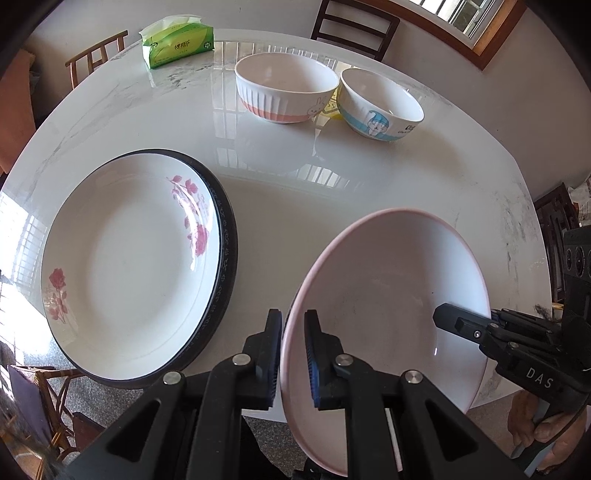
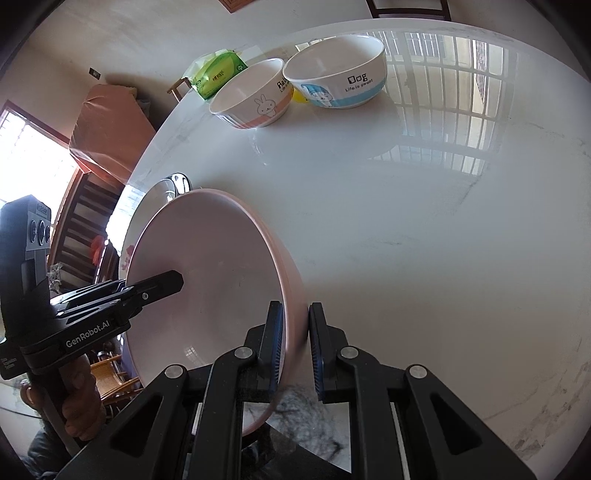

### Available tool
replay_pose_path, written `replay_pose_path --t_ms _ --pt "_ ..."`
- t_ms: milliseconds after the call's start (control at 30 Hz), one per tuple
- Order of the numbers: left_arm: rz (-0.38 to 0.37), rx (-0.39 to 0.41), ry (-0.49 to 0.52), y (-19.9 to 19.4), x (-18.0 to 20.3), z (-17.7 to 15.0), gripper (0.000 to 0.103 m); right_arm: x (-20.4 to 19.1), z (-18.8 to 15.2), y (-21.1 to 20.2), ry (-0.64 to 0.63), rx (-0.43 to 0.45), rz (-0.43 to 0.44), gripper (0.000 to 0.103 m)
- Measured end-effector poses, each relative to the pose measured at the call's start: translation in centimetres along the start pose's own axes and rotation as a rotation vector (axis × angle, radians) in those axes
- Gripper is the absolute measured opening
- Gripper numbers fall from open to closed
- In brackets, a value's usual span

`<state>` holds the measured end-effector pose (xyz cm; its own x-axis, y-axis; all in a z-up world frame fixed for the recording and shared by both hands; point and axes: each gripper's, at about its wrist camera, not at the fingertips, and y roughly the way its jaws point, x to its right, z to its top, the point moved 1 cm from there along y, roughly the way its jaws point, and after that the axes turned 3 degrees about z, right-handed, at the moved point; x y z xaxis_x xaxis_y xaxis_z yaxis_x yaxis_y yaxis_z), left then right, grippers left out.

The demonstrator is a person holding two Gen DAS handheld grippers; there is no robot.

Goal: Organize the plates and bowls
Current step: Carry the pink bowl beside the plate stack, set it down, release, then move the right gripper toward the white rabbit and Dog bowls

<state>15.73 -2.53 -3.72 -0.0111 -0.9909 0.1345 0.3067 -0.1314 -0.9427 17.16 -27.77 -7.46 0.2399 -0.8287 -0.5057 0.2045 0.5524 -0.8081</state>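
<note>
A pink-rimmed plate (image 1: 391, 306) is held tilted above the table's near edge. My left gripper (image 1: 293, 350) is shut on its left rim. My right gripper (image 2: 295, 343) is shut on its right rim; the plate also shows in the right wrist view (image 2: 207, 288). A white rose-pattern plate (image 1: 129, 258) rests on a black-rimmed plate (image 1: 225, 258) at the left. A rabbit bowl with a pink band (image 1: 286, 92) and a dog bowl with a blue band (image 1: 380, 105) stand side by side at the far side.
A green tissue pack (image 1: 177, 40) lies at the far left of the round marble table (image 1: 280, 206). A small yellow object (image 2: 298, 96) sits behind the bowls. Wooden chairs (image 1: 354, 29) surround the table.
</note>
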Motion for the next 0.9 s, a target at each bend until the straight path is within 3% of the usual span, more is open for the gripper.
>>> replay_pose_path --t_ms 367,500,633,733,833,900 --pt "0.006 0.121 0.015 -1.8 -1.4 0.5 0.033 -0.2 0.5 -0.2 0.01 0.052 0.057 0.018" --pt "-0.038 0.152 0.002 -3.0 -2.2 0.3 0.035 0.4 0.7 -1.1 0.035 0.094 0.072 0.021" --pt "-0.123 0.146 -0.045 -4.3 -3.3 0.6 0.054 0.1 0.8 -2.6 0.018 0.143 0.072 0.023" --pt "-0.215 0.192 -0.07 -5.9 -4.0 0.8 0.056 -0.7 1.4 -3.7 -0.01 0.158 0.081 0.023" --pt "-0.124 0.261 -0.012 -7.5 -3.8 1.7 0.057 -1.5 2.4 -5.1 -0.02 0.18 0.099 0.023" --pt "-0.082 0.243 0.036 -7.7 -3.5 3.0 0.057 -1.9 3.5 -5.6 -0.01 0.172 0.134 0.023"
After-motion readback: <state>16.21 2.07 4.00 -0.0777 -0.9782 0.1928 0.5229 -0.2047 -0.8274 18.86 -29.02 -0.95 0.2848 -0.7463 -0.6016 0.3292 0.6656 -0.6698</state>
